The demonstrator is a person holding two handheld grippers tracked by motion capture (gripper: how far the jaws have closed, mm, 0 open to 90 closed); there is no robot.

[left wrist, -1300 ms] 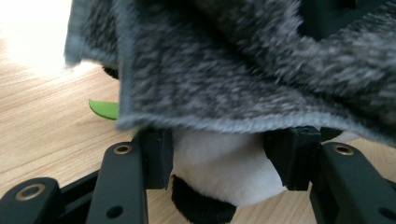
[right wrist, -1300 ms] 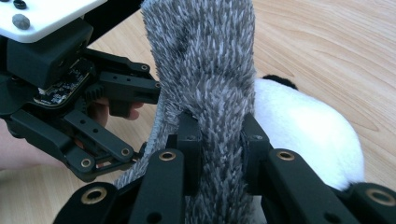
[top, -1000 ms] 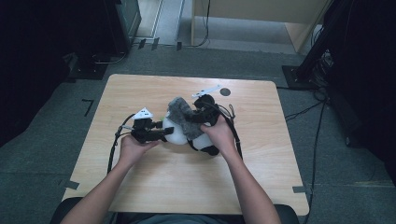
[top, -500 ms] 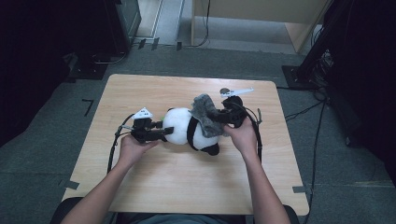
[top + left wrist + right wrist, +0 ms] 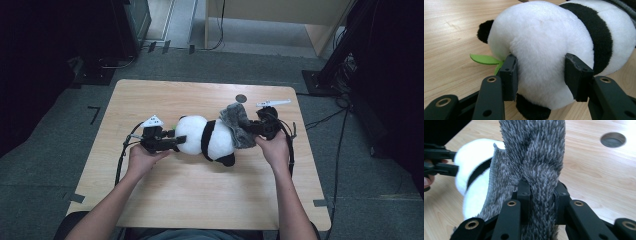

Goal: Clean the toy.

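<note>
The left claw (image 5: 540,75) pinches the plush panda's (image 5: 207,137) head; the right claw (image 5: 540,192) clamps the grey fuzzy cloth (image 5: 237,125). A hard pull could drag the panda off the counter (image 5: 200,195).

Plush panda (image 5: 207,138) is lying on its side across the middle of the wooden table (image 5: 200,200). Left gripper (image 5: 170,142) is clamped on the white head end, right gripper (image 5: 252,131) has a grey fuzzy cloth (image 5: 237,125) pinched, draped over the panda's other end. 1 small round hole (image 5: 241,98) in the tabletop just behind the cloth.
</note>
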